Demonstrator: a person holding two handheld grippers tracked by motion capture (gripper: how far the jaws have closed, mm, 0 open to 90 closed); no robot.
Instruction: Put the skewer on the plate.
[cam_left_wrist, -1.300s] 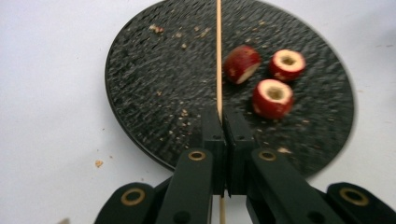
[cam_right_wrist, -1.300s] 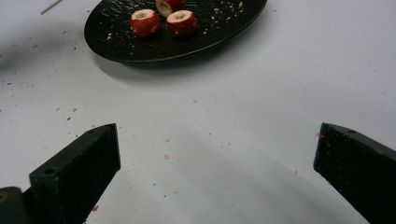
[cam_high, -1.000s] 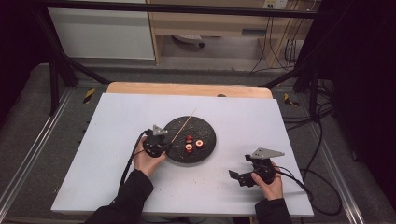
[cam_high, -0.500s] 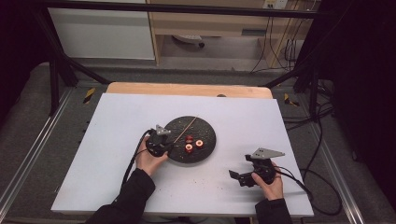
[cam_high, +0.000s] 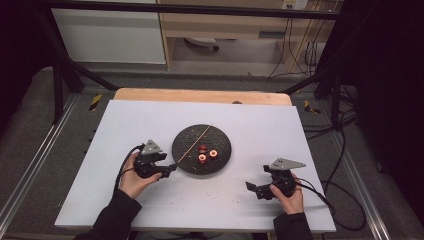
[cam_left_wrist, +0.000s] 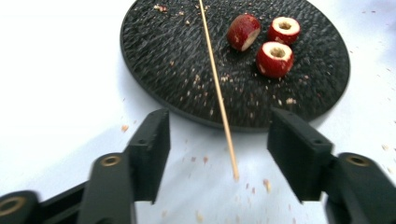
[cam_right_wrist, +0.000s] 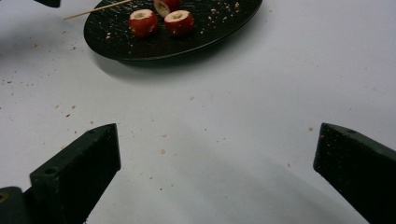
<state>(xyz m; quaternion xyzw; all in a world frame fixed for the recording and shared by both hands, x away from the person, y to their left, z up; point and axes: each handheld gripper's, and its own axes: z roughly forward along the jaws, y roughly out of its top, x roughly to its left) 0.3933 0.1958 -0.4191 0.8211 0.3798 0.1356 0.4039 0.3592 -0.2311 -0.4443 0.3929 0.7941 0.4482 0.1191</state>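
A black round plate (cam_high: 221, 139) sits mid-table with three red cored fruit pieces (cam_high: 206, 153) on it. A thin wooden skewer (cam_high: 194, 144) lies across the plate. In the left gripper view the skewer (cam_left_wrist: 215, 84) runs over the plate (cam_left_wrist: 159, 51) beside the fruit pieces (cam_left_wrist: 274, 58), and its near tip rests on the table. My left gripper (cam_left_wrist: 219, 144) is open; its jaws have just been opening, and the skewer's tip lies between them, untouched. It sits left of the plate (cam_high: 170, 170). My right gripper (cam_high: 252, 189) rests open at the near right, wide apart (cam_right_wrist: 217, 163) over bare table.
The white tabletop (cam_high: 260, 125) carries scattered crumbs around the plate. A wooden board edge (cam_high: 200, 95) runs along the far side. Cables (cam_high: 330, 200) trail off the right edge, and metal rails flank the table.
The left gripper let go of the skewer and drew back left and toward the person, off the plate. The skewer now lies flat across the plate. The right gripper has not moved.
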